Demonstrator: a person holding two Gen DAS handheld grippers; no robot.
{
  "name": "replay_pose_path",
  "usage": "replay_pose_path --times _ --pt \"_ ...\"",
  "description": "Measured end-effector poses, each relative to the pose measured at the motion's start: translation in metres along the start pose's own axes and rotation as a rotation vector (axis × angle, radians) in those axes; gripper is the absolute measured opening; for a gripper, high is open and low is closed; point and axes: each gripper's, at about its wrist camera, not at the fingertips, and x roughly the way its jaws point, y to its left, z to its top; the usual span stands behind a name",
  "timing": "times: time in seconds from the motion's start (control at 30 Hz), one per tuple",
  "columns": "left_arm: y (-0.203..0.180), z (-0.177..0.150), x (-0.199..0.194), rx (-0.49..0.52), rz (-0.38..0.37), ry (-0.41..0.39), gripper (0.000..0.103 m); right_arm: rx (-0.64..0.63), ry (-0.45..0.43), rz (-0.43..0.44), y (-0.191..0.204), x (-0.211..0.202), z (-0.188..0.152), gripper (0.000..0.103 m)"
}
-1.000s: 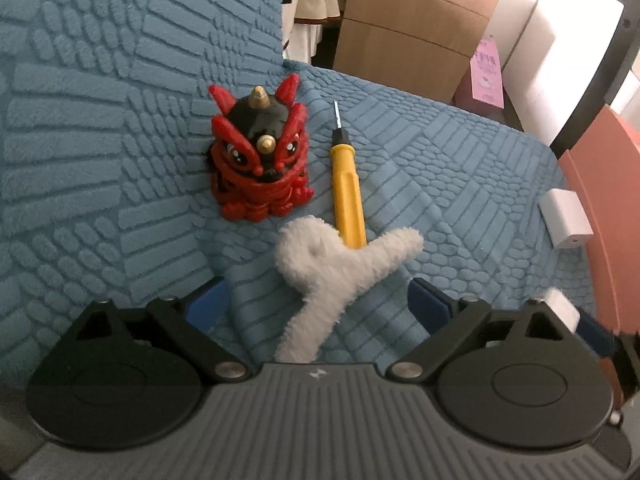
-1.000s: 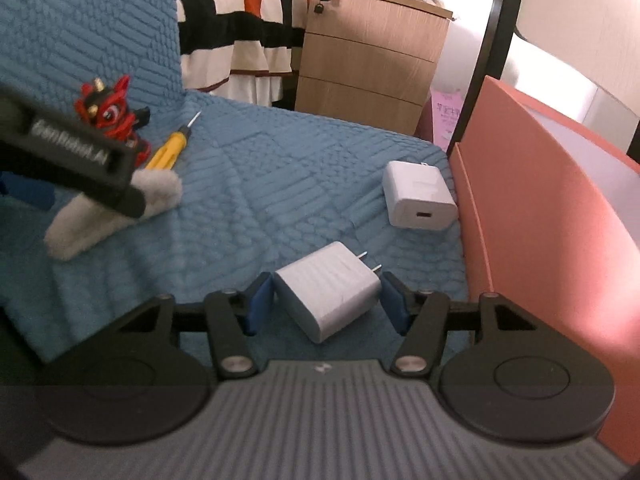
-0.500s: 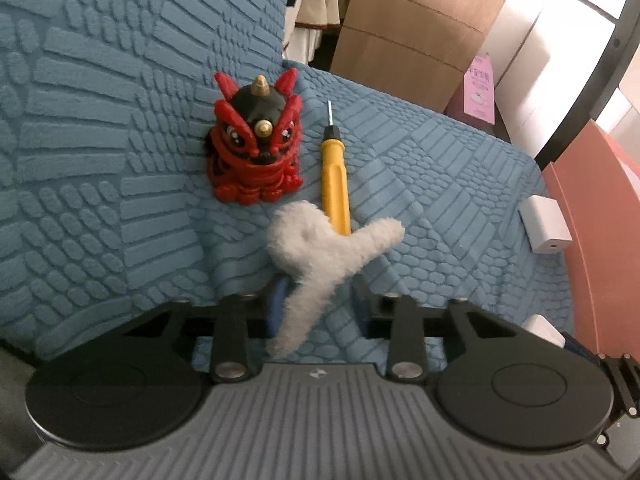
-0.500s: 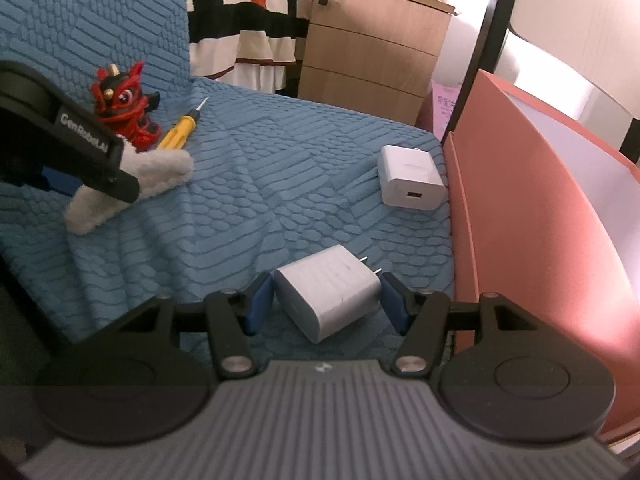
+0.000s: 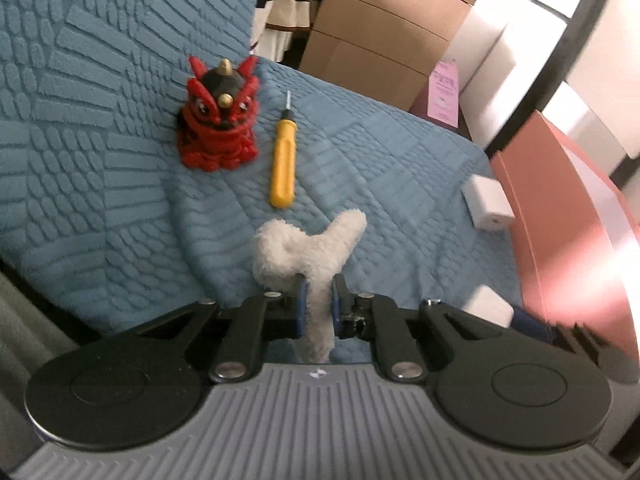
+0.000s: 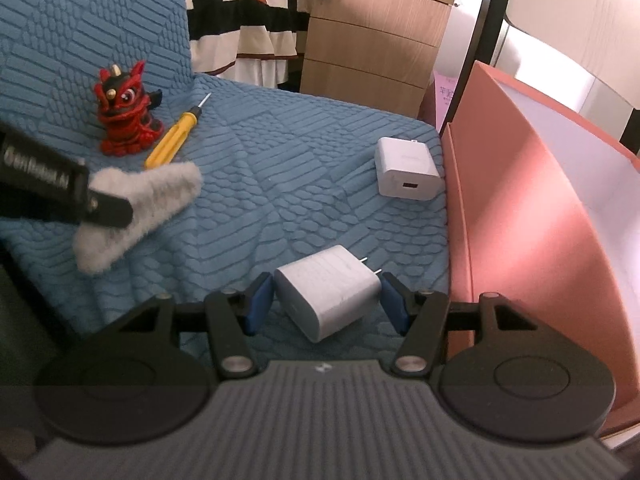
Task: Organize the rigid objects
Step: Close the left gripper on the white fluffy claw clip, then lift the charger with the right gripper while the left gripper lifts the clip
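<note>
My left gripper (image 5: 319,304) is shut on a white fluffy plush piece (image 5: 308,248) and holds it over the blue quilted sofa seat; it also shows in the right wrist view (image 6: 136,204). A red lion figurine (image 5: 218,120) and a yellow screwdriver (image 5: 283,164) lie beyond it. My right gripper (image 6: 326,300) is shut on a white plug charger (image 6: 326,298), held just above the seat. A second white charger (image 6: 406,168) lies by the pink box (image 6: 532,208).
The pink open box stands at the right edge of the seat. The blue sofa backrest (image 5: 100,60) rises on the left. A wooden drawer unit (image 6: 376,48) and a striped cloth (image 6: 248,20) are behind the sofa.
My left gripper closed on the plush piece and pulled it back, off the screwdriver's handle. My right gripper kept hold of the charger and shifted slightly.
</note>
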Motion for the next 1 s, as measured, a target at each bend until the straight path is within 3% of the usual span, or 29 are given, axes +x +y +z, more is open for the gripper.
replay_pose_path --times 0.17,0.3,0.4,0.53,0.57,0.73,1.0 --pt "-0.007 -0.014 -0.007 0.025 -0.021 0.025 0.015 -0.012 0.0 0.003 -0.002 -0.011 -0.005 0.061" --pt "-0.013 -0.017 0.004 0.082 -0.014 0.098 0.016 0.0 0.029 0.013 -0.004 -0.009 -0.01 0.062" --pt "-0.013 -0.017 0.008 0.1 0.0 0.12 0.023 -0.007 0.03 -0.004 -0.001 -0.008 -0.011 0.062" --pt "-0.005 -0.012 0.012 0.057 0.004 0.133 0.06 0.043 0.026 -0.006 -0.004 -0.01 -0.01 0.066" --pt "-0.002 -0.01 0.012 0.038 -0.008 0.138 0.063 0.054 0.023 -0.006 -0.004 -0.01 -0.01 0.067" --pt "0.007 -0.003 0.015 -0.006 0.012 0.141 0.064 0.093 0.031 -0.025 -0.003 -0.009 -0.009 0.068" --pt "0.001 0.0 0.017 0.041 0.018 0.132 0.064 0.267 0.061 -0.075 -0.007 -0.002 -0.011 0.067"
